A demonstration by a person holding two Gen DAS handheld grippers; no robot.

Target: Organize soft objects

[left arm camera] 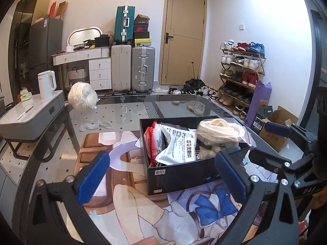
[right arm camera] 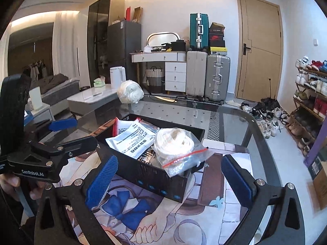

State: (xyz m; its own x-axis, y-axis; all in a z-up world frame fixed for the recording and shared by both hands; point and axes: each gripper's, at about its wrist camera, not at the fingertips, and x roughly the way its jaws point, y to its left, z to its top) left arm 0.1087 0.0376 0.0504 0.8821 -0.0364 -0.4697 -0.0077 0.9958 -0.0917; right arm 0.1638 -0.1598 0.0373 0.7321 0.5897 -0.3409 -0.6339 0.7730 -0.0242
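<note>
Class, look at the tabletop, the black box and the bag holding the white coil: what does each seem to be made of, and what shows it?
Tabletop: glass, glossy; floor pattern shows through.
Black box: probably matte printed cardboard; thin straight walls.
Bag: clear plastic film, crinkled, with a red zip strip.

Place: home — lived-in room | Evidence: stacked suitcases (left arm camera: 132, 69), shoe rack (left arm camera: 241, 75) full of trainers, white drawer dresser (right arm camera: 173, 75) with mirror, fridge (right arm camera: 124, 42), bed (right arm camera: 55, 87) — glass worktop (left arm camera: 126, 110) with printed mat
</note>
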